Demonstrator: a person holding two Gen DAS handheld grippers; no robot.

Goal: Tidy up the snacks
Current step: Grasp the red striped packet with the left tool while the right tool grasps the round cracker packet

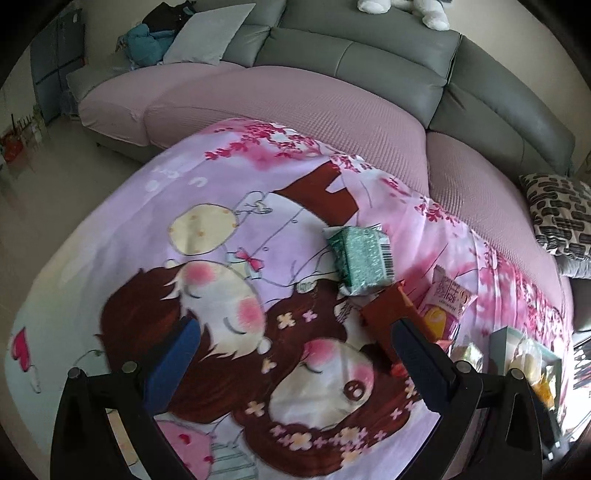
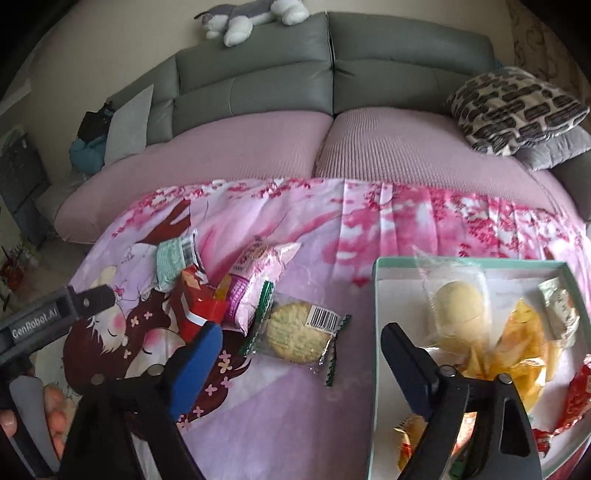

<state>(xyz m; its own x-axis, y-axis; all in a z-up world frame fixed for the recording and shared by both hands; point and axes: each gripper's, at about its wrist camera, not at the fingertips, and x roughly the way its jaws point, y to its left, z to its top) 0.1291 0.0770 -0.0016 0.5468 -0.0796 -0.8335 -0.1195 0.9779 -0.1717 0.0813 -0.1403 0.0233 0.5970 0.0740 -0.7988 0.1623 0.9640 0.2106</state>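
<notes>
Loose snacks lie on a pink cartoon cloth: a green packet (image 1: 360, 258) (image 2: 173, 260), a red box (image 1: 391, 325) (image 2: 194, 308), a pink packet (image 1: 445, 302) (image 2: 251, 286) and a wrapped round cookie (image 2: 299, 332). A pale green box tray (image 2: 376, 332) (image 1: 498, 341) at the right holds several wrapped snacks. My left gripper (image 1: 295, 363) is open and empty, its right finger beside the red box; it also shows in the right wrist view (image 2: 92, 297). My right gripper (image 2: 304, 363) is open and empty, just in front of the cookie, its right finger over the tray's left edge.
A grey sofa (image 2: 332, 74) with pink seat covers (image 2: 388, 147) runs behind the cloth. A patterned cushion (image 2: 517, 110) (image 1: 561, 214) lies at the right, a plush toy (image 2: 251, 18) on the sofa back, a grey pillow (image 1: 210, 33) at the left.
</notes>
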